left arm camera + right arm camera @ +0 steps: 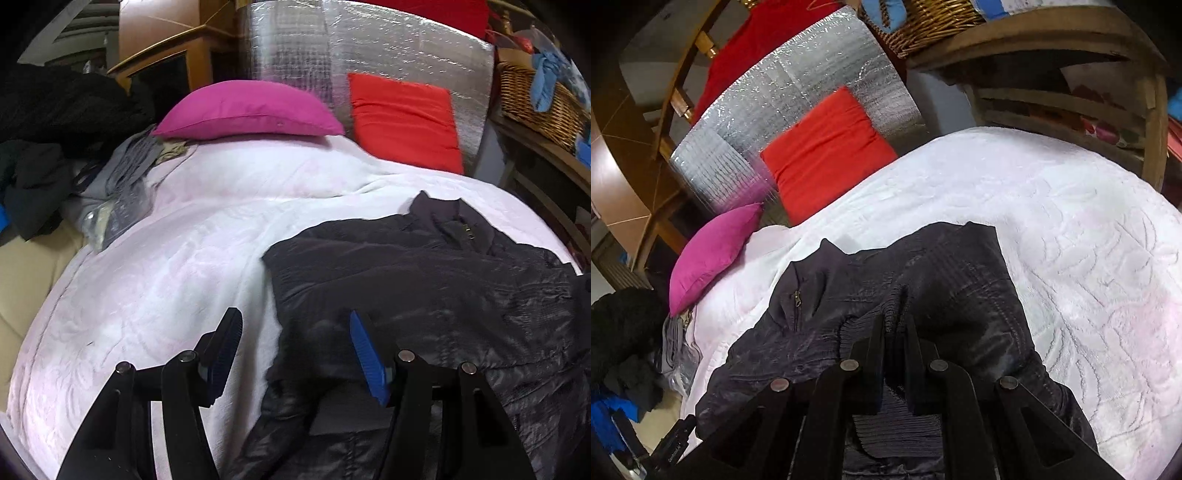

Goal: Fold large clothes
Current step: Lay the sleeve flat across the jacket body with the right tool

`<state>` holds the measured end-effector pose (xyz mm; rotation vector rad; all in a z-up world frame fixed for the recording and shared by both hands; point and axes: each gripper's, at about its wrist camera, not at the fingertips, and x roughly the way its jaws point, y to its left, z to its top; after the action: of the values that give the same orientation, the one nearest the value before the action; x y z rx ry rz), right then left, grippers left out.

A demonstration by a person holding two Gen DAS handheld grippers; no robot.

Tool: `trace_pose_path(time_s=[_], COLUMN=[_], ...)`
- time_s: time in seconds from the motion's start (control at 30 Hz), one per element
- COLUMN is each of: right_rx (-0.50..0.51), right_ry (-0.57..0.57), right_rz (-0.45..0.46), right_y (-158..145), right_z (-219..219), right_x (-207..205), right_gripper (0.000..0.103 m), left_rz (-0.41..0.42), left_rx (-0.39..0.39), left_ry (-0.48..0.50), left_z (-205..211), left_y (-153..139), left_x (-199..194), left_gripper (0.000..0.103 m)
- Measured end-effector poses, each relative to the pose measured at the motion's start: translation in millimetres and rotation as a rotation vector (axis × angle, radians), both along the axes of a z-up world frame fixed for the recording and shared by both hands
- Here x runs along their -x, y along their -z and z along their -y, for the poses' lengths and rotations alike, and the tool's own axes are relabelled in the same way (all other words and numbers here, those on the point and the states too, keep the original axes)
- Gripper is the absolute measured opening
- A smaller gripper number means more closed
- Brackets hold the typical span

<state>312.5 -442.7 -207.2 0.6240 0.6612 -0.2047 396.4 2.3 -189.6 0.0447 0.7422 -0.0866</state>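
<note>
Your left gripper [295, 332] hung with its fingers spread wide above the dark jacket's [424, 280] edge. Your right gripper [894, 332] was clamped on the jacket's ribbed cuff [886, 428]. The jacket lay on the white blanket [1071, 221].

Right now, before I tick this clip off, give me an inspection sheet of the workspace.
Surface: white blanket covering the bed, embossed, mildly rumpled.
Job's things: dark jacket lying partly spread on the blanket, zipper showing.
Clutter: grey clothes and a dark clothes pile at the bed's edge.
Grippers: left gripper with jaws open above the jacket's edge; right gripper with jaws shut on jacket fabric.
Cables: nothing seen.
Surroundings: magenta pillow, red cushion against a silver foil panel, wicker basket on a wooden shelf.
</note>
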Motion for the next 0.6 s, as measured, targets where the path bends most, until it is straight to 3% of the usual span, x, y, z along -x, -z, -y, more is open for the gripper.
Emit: trace_pose_path(time_s=[0.17,0.3,0.4,0.5,0.6], right_rx=[0.016,0.043,0.039,-0.021,-0.077], right_ry=[0.017,0.026,0.018,0.028,0.031], right_rz=[0.024,0.018,-0.051,-0.118,-0.128], right_y=[-2.1,-0.4,16.2,37.7,44.1], right_z=[4.4,6.3,11.9,24.7,32.3], right_x=[1.1,-5.3,-17.7,-26.4,-26.5], right_gripper=[0.009,0.009,0.009,0.009,0.010], left_rz=[-0.027,-0.165,-0.148,-0.148,-0.140], left_rx=[-0.050,-0.136,-0.192,-0.168,-0.175], left_ry=[0.052,0.111,0.132,0.130,0.126], left_z=[19.4,34.4,43.0,41.4,42.1], left_y=[11.8,40.5,44.0,42.0,41.9], left_x=[-8.9,-19.5,-15.5,-15.4,-13.9], left_gripper=[0.062,0.063,0.063,0.063,0.063])
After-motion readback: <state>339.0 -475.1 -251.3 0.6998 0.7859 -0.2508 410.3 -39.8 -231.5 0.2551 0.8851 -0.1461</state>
